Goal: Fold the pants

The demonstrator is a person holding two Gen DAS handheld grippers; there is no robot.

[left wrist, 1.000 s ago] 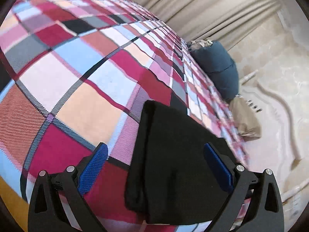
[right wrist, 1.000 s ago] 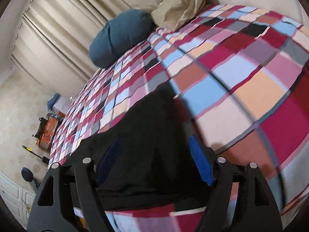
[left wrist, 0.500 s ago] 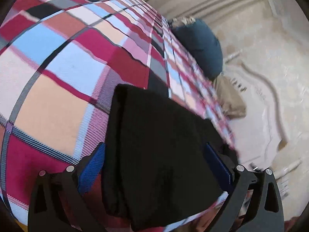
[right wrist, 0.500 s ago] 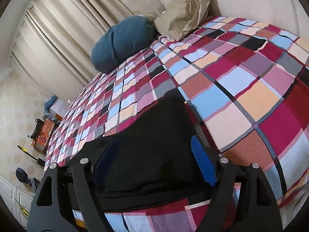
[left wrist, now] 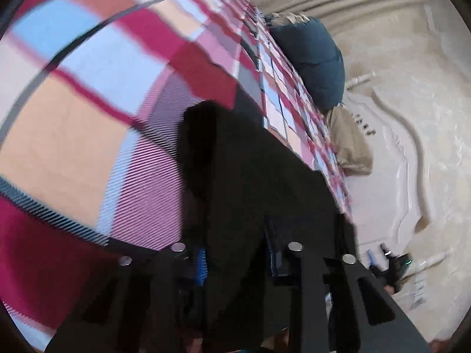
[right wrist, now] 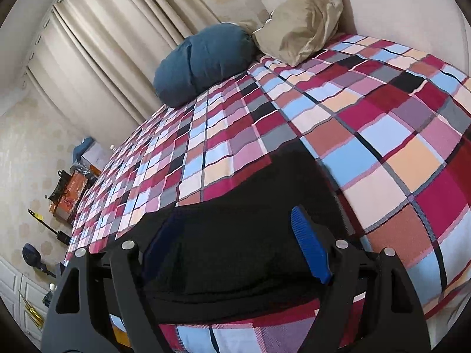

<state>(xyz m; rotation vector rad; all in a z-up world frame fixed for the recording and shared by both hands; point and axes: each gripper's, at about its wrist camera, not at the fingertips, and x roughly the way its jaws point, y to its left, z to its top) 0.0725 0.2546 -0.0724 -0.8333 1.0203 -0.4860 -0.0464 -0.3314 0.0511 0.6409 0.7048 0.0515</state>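
Note:
The black pants [right wrist: 235,235] lie in a folded pile near the front edge of the checked bedspread [right wrist: 323,111]. My right gripper [right wrist: 232,241] is open, its blue pads [right wrist: 309,250] spread wide over the pile. In the left wrist view the pants [left wrist: 256,182] fill the middle, and my left gripper [left wrist: 238,267] has its jaws closed in on a fold of the black cloth. The view is blurred and the cloth hides most of its blue pads [left wrist: 201,267].
A blue bolster [right wrist: 203,61] and a tan pillow [right wrist: 300,20] lie at the head of the bed. Beige curtains [right wrist: 117,44] hang on the far side. Boxes and small items [right wrist: 70,191] stand on the floor at the left.
My left gripper has moved into the pants and its jaws have closed on the cloth. My right gripper has pulled back a little and stays open.

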